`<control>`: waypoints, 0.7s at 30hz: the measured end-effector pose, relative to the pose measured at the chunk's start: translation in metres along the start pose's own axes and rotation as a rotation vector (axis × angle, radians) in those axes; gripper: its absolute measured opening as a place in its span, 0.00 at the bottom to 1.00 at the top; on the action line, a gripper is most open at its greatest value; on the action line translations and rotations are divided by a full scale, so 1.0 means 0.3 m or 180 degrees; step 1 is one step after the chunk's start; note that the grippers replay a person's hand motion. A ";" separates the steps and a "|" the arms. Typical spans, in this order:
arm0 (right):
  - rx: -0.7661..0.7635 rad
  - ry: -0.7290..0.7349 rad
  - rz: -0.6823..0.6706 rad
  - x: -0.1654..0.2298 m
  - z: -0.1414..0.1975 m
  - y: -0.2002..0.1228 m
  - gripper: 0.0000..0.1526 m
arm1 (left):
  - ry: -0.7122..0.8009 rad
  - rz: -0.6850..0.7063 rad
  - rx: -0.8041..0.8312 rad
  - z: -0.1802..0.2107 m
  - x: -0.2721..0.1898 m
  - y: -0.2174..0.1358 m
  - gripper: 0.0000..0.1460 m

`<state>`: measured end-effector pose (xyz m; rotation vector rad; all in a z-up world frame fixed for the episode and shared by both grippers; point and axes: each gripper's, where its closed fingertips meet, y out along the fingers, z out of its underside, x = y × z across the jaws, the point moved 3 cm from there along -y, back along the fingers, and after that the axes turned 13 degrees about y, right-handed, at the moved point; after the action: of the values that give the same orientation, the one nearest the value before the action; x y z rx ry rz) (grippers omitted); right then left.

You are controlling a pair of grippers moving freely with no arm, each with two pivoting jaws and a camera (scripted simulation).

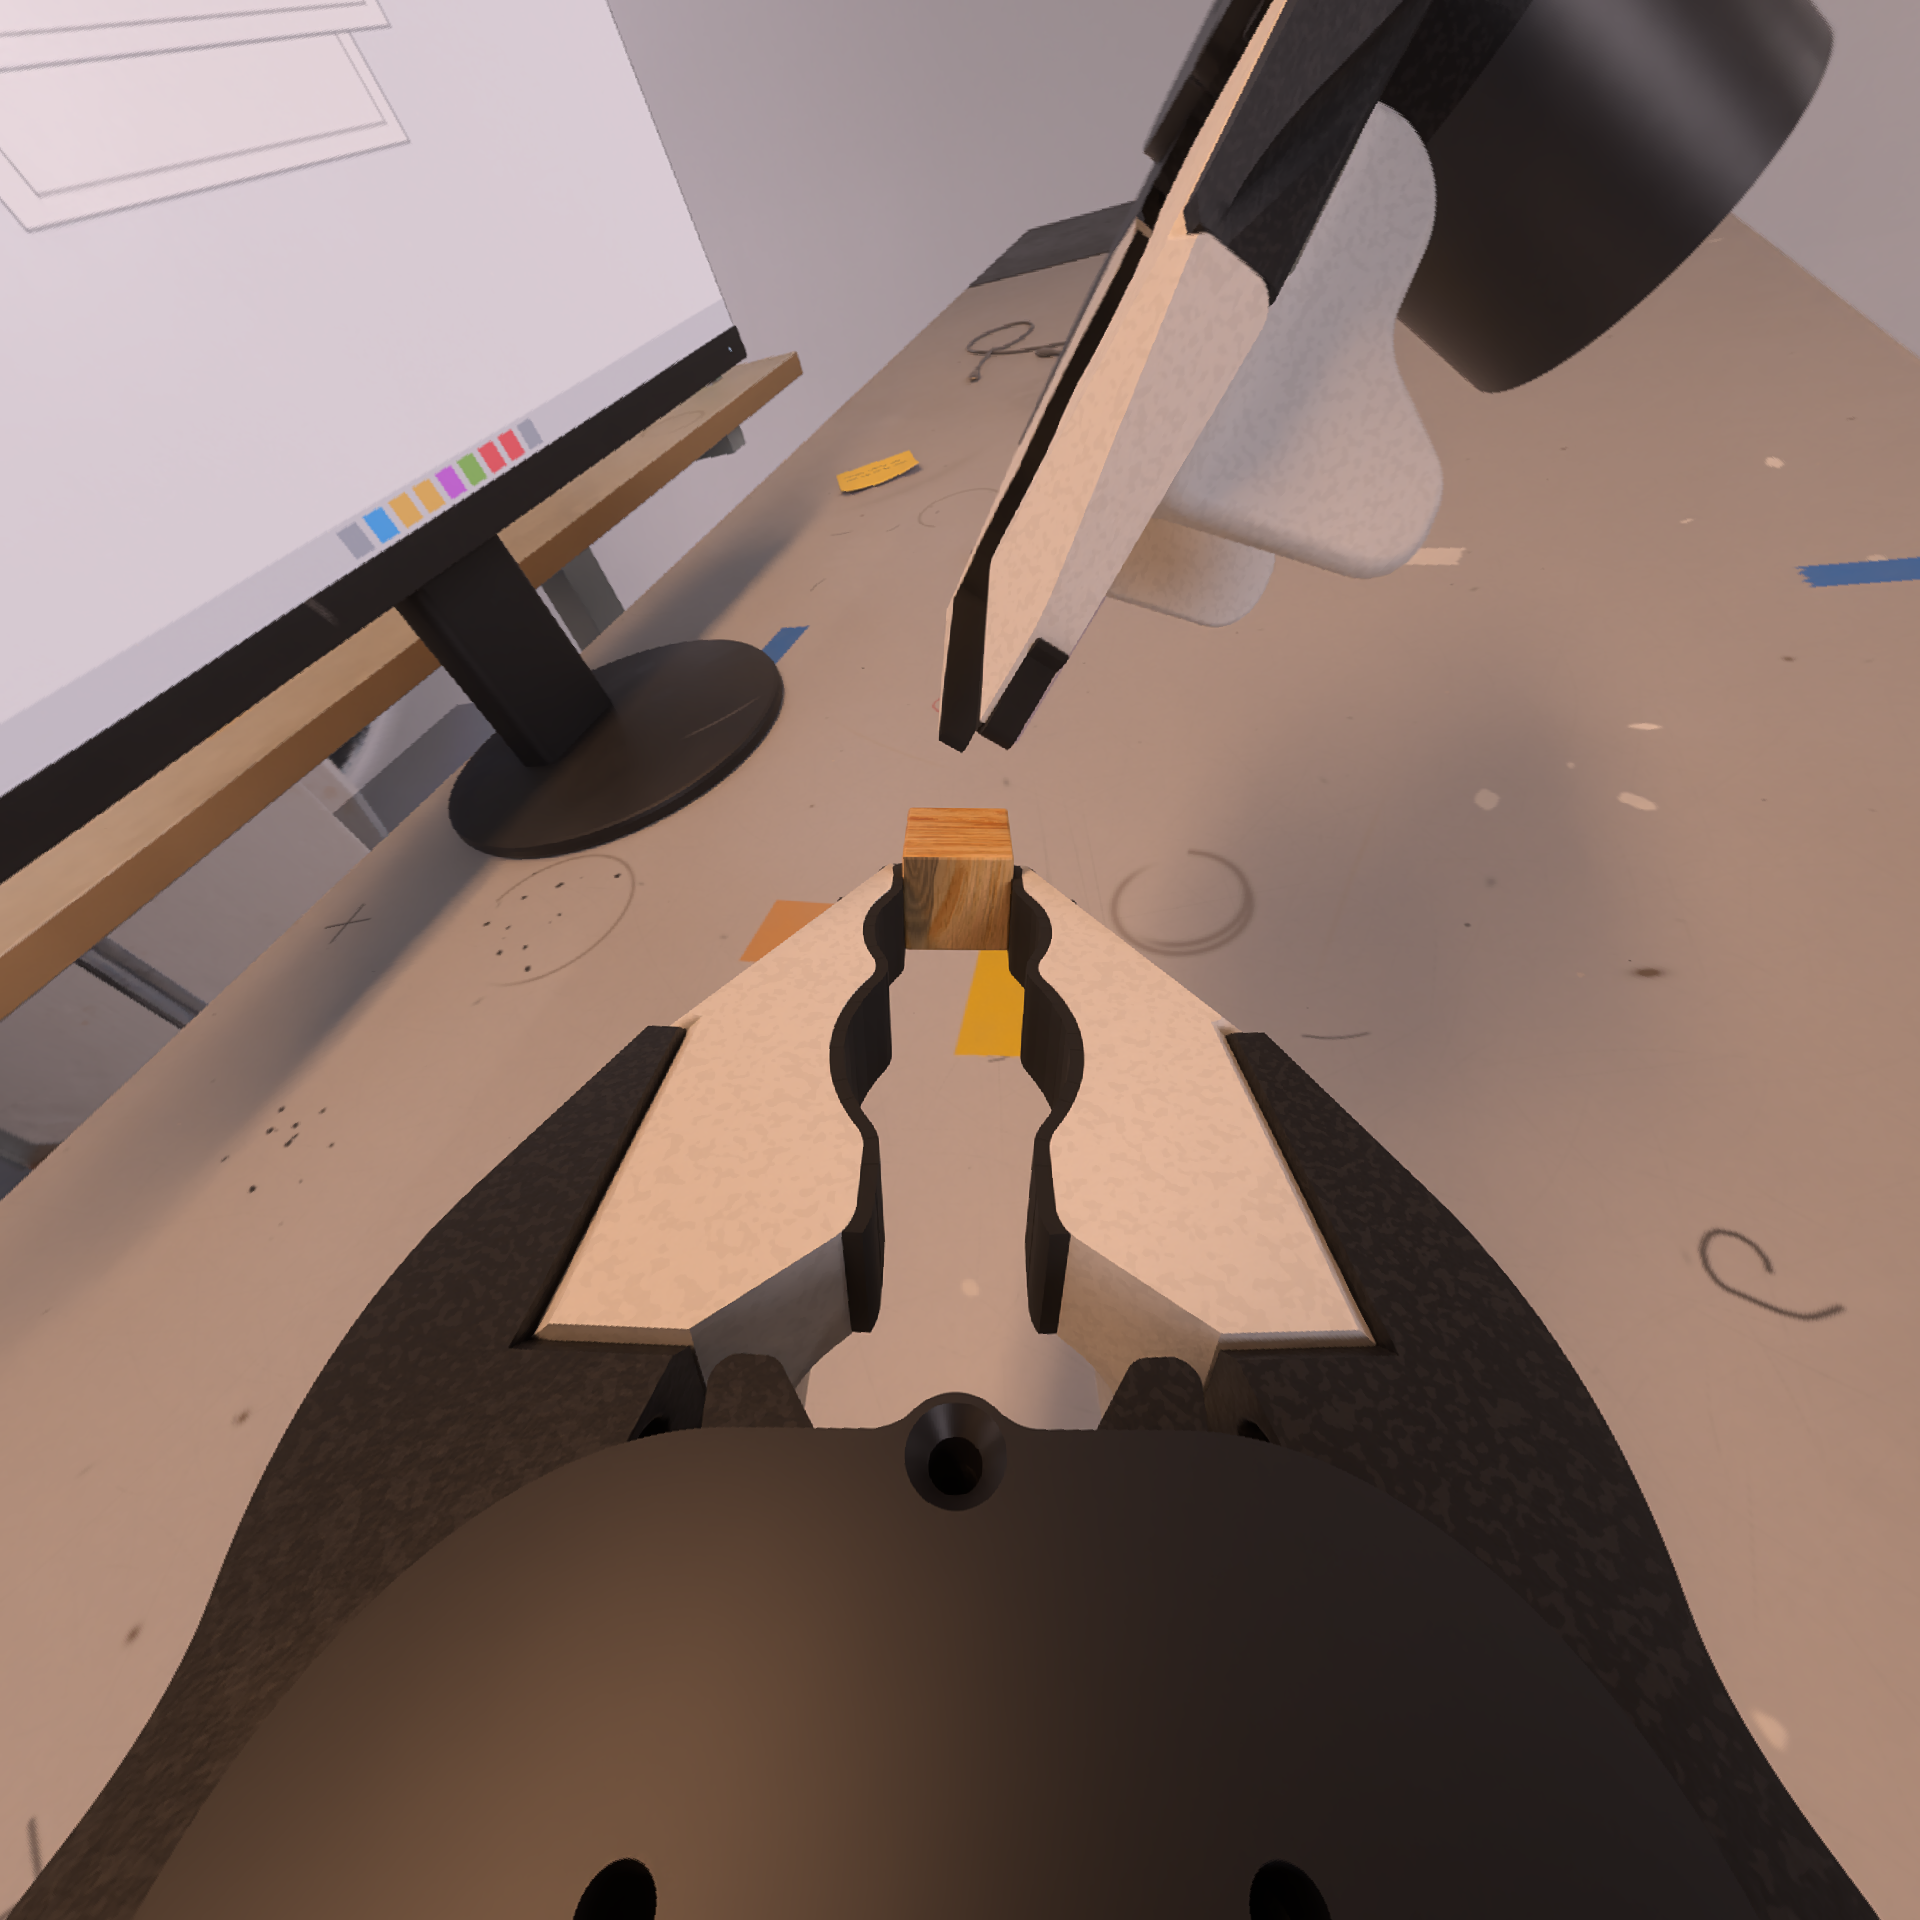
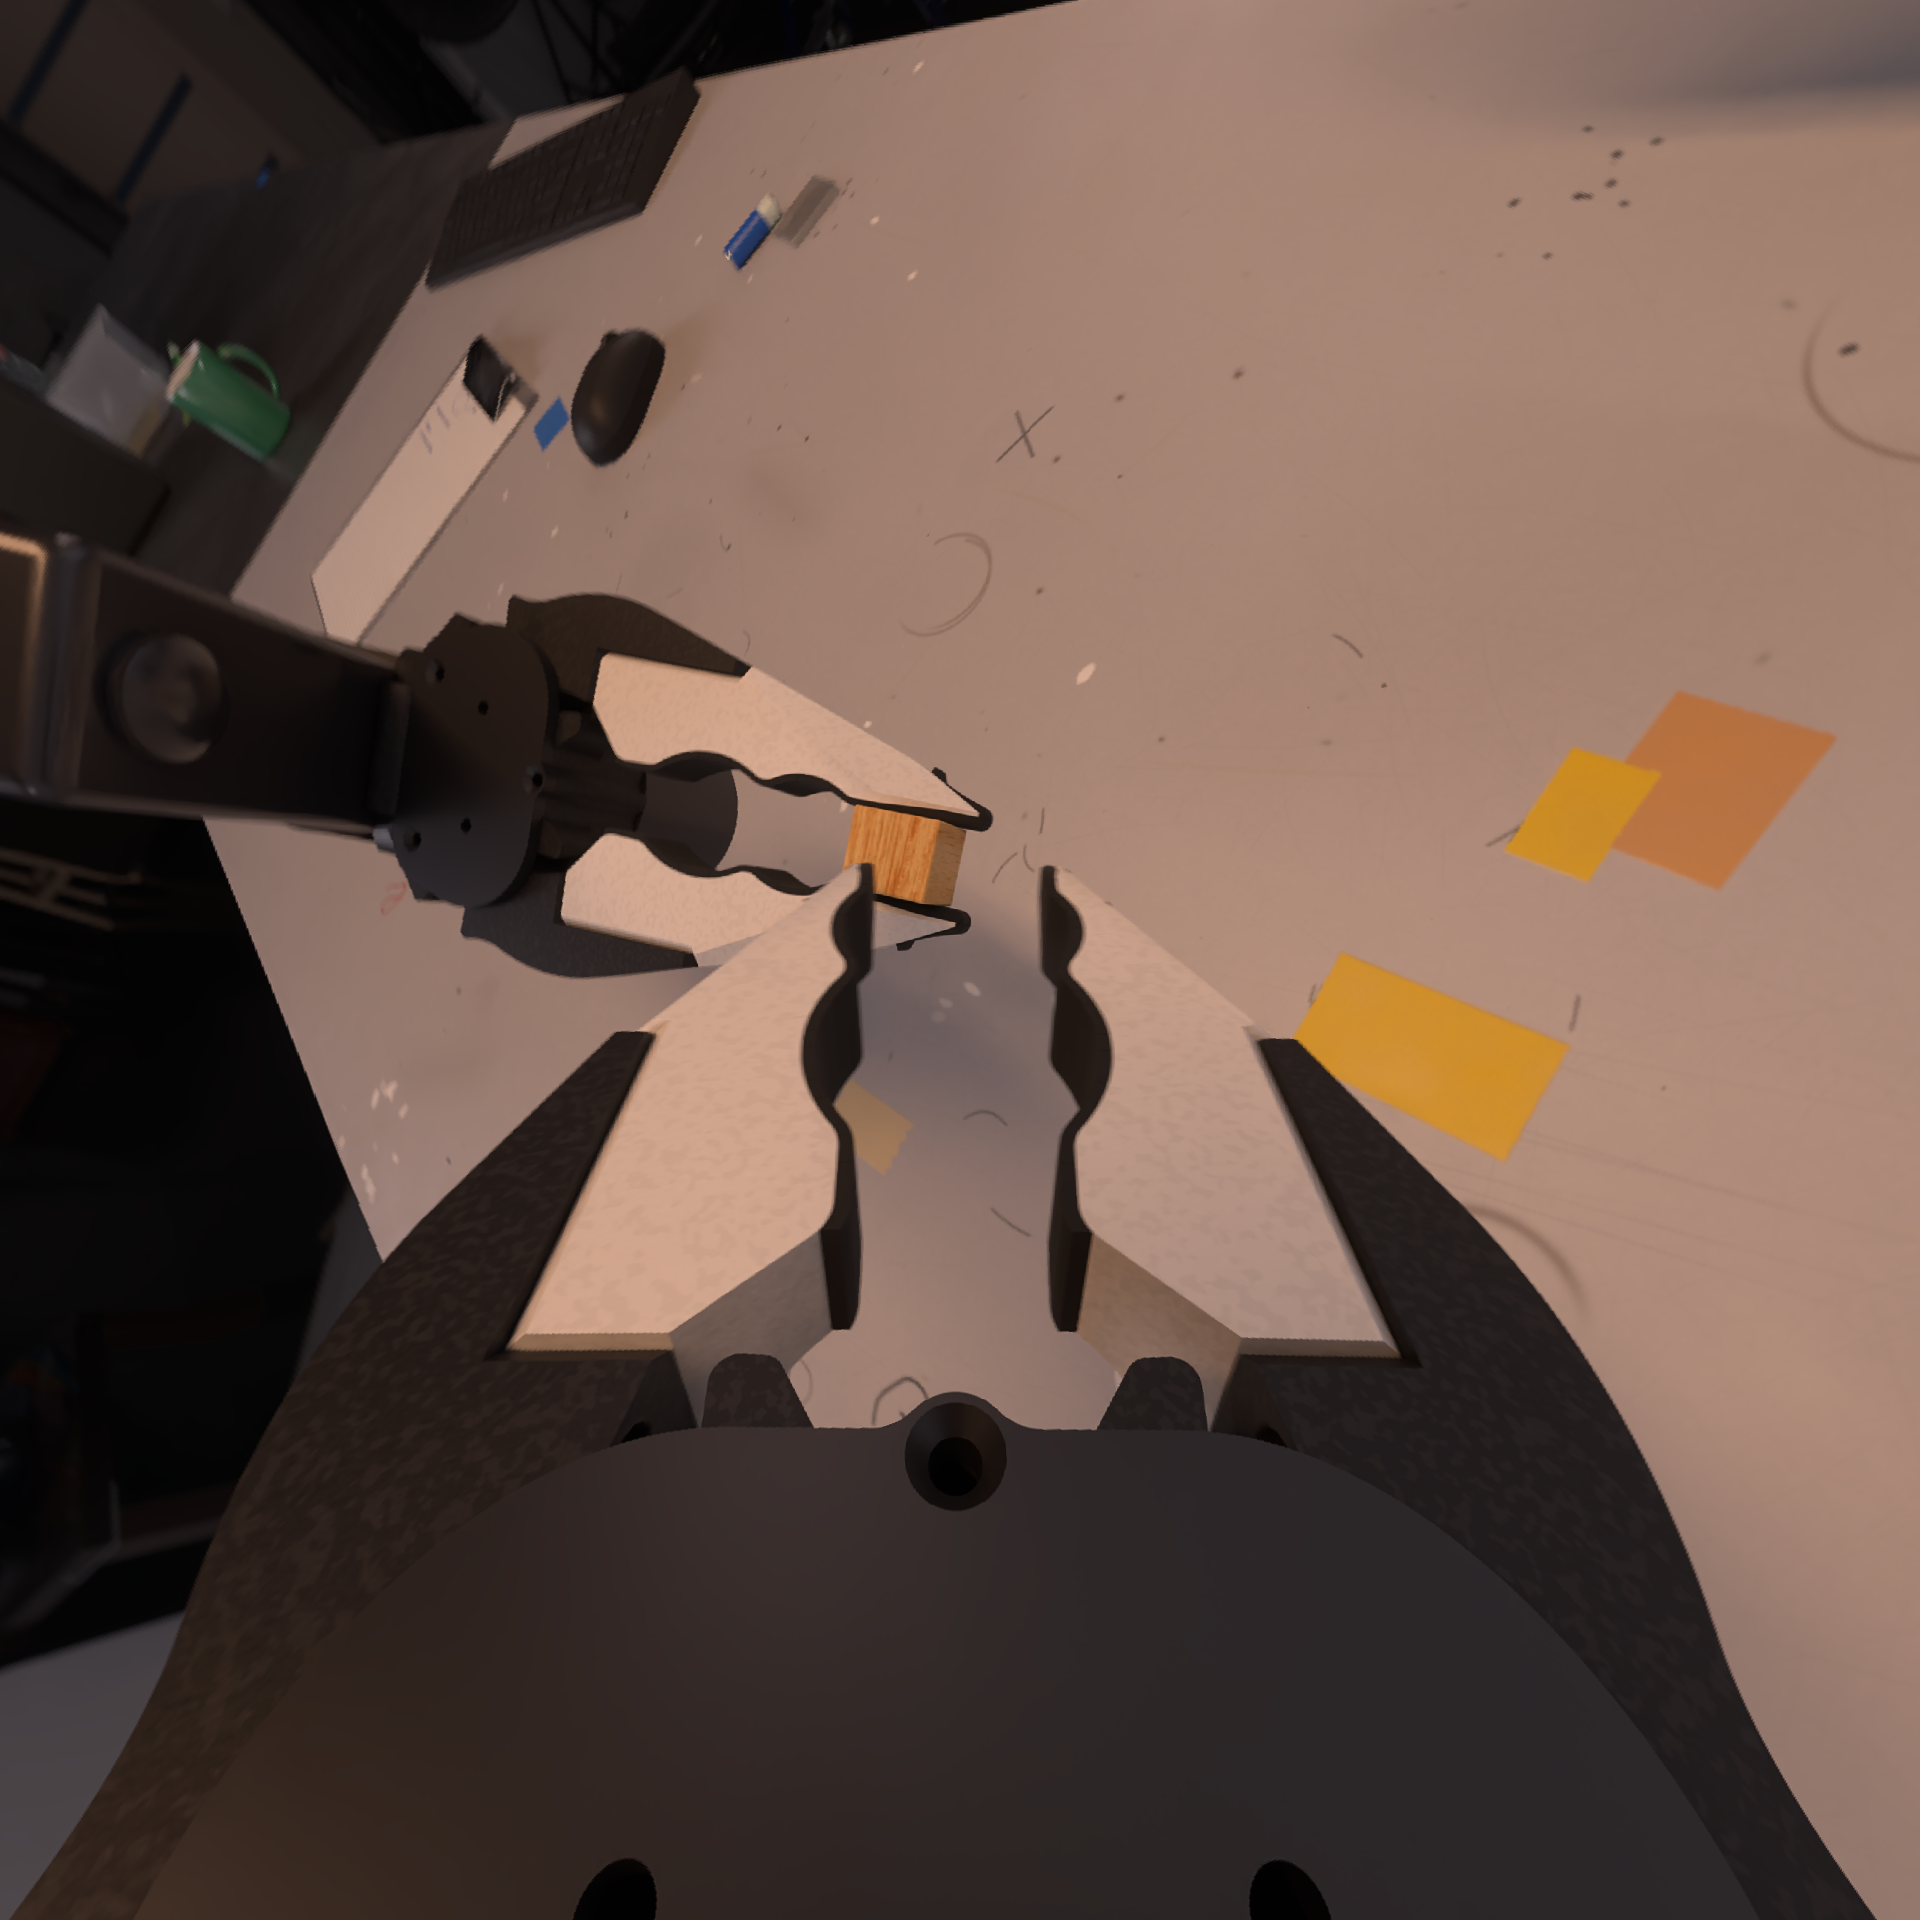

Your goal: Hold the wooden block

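A small wooden block [image 1: 957, 847] sits pinched between the tips of my left gripper [image 1: 957, 883], which is shut on it. In the right wrist view the block [image 2: 902, 854] shows between the left gripper's [image 2: 968, 871] two fingertips and seems to be held a little above the table. My right gripper [image 2: 954, 878] is open and empty, with its left fingertip just in front of the block. In the left wrist view the right gripper [image 1: 982, 727] hangs tilted just beyond and above the block, apart from it.
A monitor [image 1: 312, 312] on a round black base [image 1: 623, 748] stands to the left, with a wooden shelf [image 1: 644, 457] behind it. Yellow [image 2: 1429, 1049] and orange [image 2: 1720, 784] paper notes lie on the table. A keyboard [image 2: 566, 177], mouse [image 2: 618, 395], notepad [image 2: 416, 509] and green mug [image 2: 229, 395] lie farther off.
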<state>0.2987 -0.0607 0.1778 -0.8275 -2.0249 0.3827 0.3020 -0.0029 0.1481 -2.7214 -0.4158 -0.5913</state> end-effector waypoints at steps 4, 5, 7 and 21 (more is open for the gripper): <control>0.0255 -0.0692 -0.0026 0.021 0.016 -0.014 0.12 | -0.0118 0.0314 -0.0095 -0.010 -0.019 -0.009 0.13; 0.0352 -0.1008 -0.0078 0.027 0.025 -0.023 0.12 | -0.0185 0.0483 -0.0150 -0.016 -0.031 -0.014 0.13; 0.0514 -0.1693 -0.0295 0.045 0.053 -0.045 0.12 | -0.0389 0.0940 -0.0290 -0.035 -0.063 -0.030 0.12; -0.0050 -0.0690 -0.0169 0.027 0.031 -0.049 0.30 | -0.0276 0.0668 -0.0276 -0.031 -0.047 -0.015 0.13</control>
<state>0.2819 -0.0656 0.1858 -0.7673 -2.2483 0.4427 0.2849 -0.0051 0.1510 -2.8329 -0.1240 -0.4455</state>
